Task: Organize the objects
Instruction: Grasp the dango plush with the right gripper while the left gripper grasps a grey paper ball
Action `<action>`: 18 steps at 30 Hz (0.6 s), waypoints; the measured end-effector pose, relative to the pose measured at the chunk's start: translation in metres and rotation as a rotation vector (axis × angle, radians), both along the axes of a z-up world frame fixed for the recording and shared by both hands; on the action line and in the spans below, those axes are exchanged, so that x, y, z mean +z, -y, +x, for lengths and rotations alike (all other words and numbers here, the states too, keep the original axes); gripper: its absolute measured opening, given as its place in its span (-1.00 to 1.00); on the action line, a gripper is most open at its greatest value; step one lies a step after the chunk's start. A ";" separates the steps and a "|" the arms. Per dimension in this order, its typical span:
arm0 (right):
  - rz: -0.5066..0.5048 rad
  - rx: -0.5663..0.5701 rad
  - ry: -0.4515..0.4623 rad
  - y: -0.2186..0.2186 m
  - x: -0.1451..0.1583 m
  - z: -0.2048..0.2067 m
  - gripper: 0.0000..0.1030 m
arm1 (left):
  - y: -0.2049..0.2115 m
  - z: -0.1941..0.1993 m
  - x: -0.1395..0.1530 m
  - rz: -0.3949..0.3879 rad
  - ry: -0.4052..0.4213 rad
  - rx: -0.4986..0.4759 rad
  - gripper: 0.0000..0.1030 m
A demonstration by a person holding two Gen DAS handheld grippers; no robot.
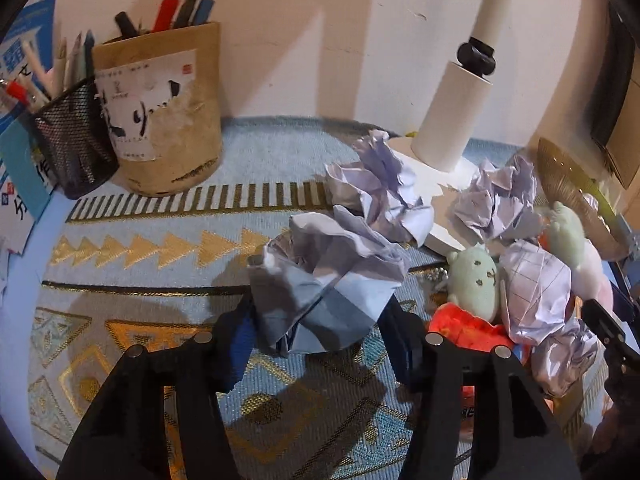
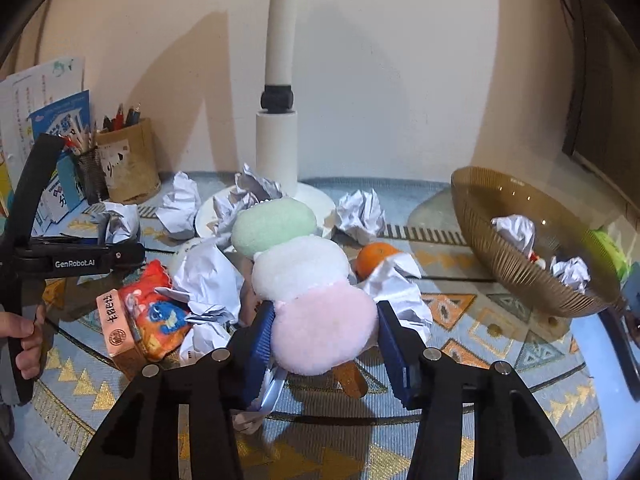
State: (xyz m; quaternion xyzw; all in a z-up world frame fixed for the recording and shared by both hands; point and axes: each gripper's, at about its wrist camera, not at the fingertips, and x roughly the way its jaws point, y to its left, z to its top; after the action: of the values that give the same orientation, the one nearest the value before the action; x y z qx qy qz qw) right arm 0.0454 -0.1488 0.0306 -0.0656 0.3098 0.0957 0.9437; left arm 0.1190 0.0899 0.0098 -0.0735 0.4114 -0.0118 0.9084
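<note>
Crumpled paper ball (image 1: 324, 280), fuzzy plush toy (image 2: 308, 280)

The plush toy (image 2: 304, 276) is banded green, white and pink. Crumpled paper (image 1: 320, 284) is pale lilac-white. The surface (image 1: 160, 248) shows light blue cloth with gold triangles.

Bare cloth (image 1: 168, 280) lies open on the left, up to the pen pots (image 1: 168, 120). Paper balls (image 2: 180, 204), the lamp base (image 2: 320, 200) and plush (image 2: 300, 264) block the centre. Open cloth separates the clutter from the bowl (image 2: 492, 264).
</note>
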 end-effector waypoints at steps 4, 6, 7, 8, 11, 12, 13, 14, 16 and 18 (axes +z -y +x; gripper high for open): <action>0.042 0.001 0.065 0.007 0.008 -0.011 -0.05 | -0.004 -0.006 0.003 -0.013 0.024 0.021 0.05; 0.060 0.005 0.091 0.011 0.011 -0.016 -0.05 | -0.004 -0.010 0.005 -0.013 0.037 0.030 0.05; 0.064 0.006 0.105 0.011 0.012 -0.018 -0.05 | -0.006 -0.011 0.006 -0.010 0.041 0.033 0.05; 0.066 0.009 0.117 0.011 0.013 -0.020 -0.05 | -0.006 -0.011 0.007 -0.002 0.044 0.035 0.05; 0.074 0.034 0.148 0.010 0.016 -0.027 -0.05 | -0.003 -0.012 0.008 0.022 0.046 0.033 0.05; 0.073 0.036 0.153 0.009 0.017 -0.027 -0.05 | -0.002 -0.012 0.008 0.027 0.045 0.032 0.06; 0.073 0.037 0.156 0.009 0.017 -0.028 -0.05 | -0.001 -0.011 0.009 0.031 0.045 0.030 0.06; 0.078 0.038 0.156 0.009 0.017 -0.028 -0.05 | -0.001 -0.012 0.009 0.035 0.046 0.030 0.06; 0.090 0.033 0.158 0.012 0.018 -0.029 -0.05 | -0.001 -0.012 0.010 0.035 0.051 0.032 0.06; 0.107 0.022 0.175 0.015 0.018 -0.030 -0.05 | -0.002 -0.010 0.008 0.035 0.049 0.034 0.07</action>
State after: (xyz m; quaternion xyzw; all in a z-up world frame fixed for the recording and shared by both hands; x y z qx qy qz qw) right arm 0.0156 -0.1638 0.0488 -0.0267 0.2197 0.1164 0.9682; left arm 0.1089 0.0917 0.0181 -0.0644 0.3878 0.0092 0.9194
